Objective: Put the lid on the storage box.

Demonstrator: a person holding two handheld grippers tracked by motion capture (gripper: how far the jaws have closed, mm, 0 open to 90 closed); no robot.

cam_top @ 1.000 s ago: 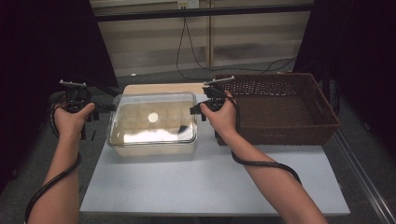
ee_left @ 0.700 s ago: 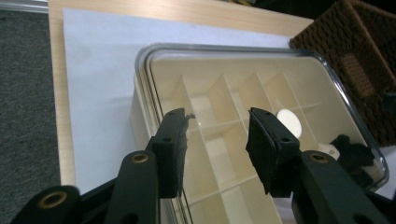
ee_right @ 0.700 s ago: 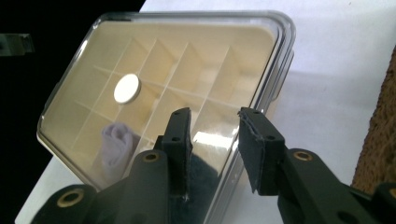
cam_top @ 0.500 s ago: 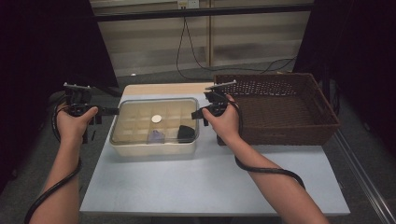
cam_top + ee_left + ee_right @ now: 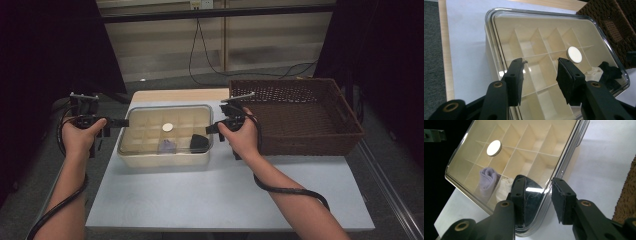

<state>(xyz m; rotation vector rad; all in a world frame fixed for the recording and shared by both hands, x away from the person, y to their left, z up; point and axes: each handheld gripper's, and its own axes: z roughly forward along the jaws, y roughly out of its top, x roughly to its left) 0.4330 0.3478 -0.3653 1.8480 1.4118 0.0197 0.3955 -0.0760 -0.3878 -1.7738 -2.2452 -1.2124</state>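
Observation:
A cream box point(image 5: 165, 159) with several compartments stands on the table under a clear lid point(image 5: 150, 117). A white round disc point(image 5: 167, 127) shows at the lid's middle. Under the lid lie a purple cloth point(image 5: 166, 146), a black item point(image 5: 200, 142) and a white cloth point(image 5: 504, 187). My left gripper point(image 5: 120, 122) is at the lid's left edge, and in the left gripper view it point(image 5: 540, 72) stands open over the lid's rim. My right gripper point(image 5: 210, 129) is at the lid's right edge. It point(image 5: 537, 192) is open too, with the lid's corner between the jaws and untouched.
A large brown wicker basket point(image 5: 310, 142) stands right of the box, close behind my right hand. The box sits on a white table point(image 5: 225, 195) with a wooden strip point(image 5: 175, 95) behind it. Cables trail from both grippers along the forearms.
A second ago the lid was bright with glare and looked slightly raised; now it lies flat on the box and the contents show through. Both hands have stayed almost in place.

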